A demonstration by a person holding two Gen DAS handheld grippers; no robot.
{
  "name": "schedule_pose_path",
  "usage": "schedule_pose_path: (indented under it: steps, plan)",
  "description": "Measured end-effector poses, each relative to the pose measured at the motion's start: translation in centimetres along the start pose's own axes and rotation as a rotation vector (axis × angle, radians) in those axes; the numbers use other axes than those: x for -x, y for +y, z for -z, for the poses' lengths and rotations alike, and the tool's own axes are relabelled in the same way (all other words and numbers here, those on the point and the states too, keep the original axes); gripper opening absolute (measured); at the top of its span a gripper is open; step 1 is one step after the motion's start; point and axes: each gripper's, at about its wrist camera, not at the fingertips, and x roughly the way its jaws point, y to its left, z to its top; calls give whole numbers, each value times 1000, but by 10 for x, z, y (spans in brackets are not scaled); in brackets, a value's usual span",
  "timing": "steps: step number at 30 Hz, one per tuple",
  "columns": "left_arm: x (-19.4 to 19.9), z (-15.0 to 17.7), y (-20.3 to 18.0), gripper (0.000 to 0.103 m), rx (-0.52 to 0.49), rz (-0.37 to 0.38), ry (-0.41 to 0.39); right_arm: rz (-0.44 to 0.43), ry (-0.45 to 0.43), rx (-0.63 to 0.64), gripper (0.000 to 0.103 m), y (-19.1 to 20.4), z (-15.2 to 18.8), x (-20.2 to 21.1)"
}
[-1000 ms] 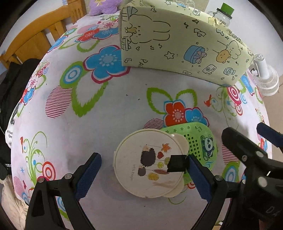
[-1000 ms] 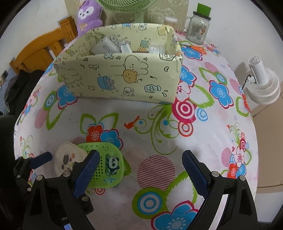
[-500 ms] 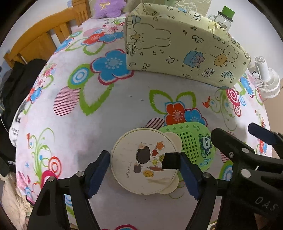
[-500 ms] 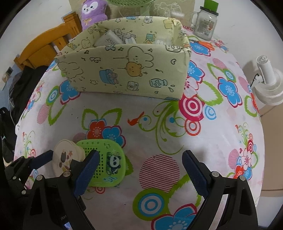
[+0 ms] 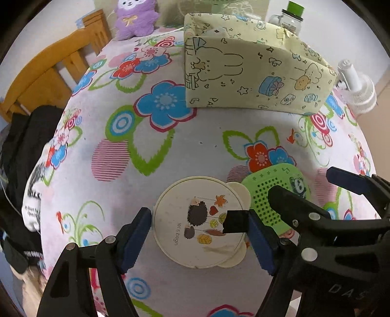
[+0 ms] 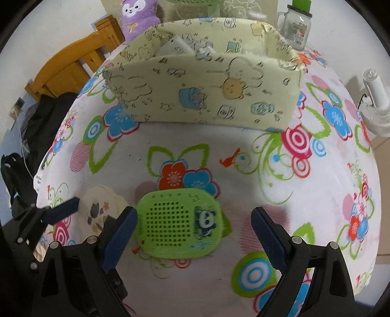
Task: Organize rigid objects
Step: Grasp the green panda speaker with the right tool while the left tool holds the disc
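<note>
A round cream case (image 5: 185, 219) with a hedgehog picture lies on the flowered tablecloth (image 5: 170, 151). My left gripper (image 5: 197, 224) is shut on it, one blue pad on each side of its rim. Right beside it lies a green perforated panda case (image 6: 178, 224), its left edge close to the round case (image 6: 97, 212). My right gripper (image 6: 192, 229) hangs open over the green case (image 5: 268, 190), its left finger by that case's left edge and its right finger well clear. Behind both stands a pale yellow cartoon-print storage box (image 6: 195, 97) holding several items.
A purple plush toy (image 6: 139, 17), a glass jar with a green lid (image 6: 296, 29) and a green fan base stand behind the box (image 5: 243, 80). A white fan (image 6: 375, 107) is off the right edge. A wooden chair (image 5: 48, 73) and dark clothing (image 5: 22, 146) are at the left.
My left jaws closed in from wide open onto the round cream case, and the view rose slightly. My right gripper shifted left, so the green case now lies between its fingers.
</note>
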Motion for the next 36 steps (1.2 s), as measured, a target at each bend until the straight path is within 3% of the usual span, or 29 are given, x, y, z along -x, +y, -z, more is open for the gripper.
schedule_pose_path:
  steps: [10,22,26,36]
  plan:
    - [-9,8,21,79,-71,-11,7,63,32,18,96,15,9,-16]
    - [-20,9,29,79,-151,13,17,58,88,13,96,15,14,-35]
    - [-23,8,31,79,-173,16,25,78,88,21,102,16,15,-39]
    - [-24,8,34,79,-192,29,28,132,61,30,102,31,10,-53]
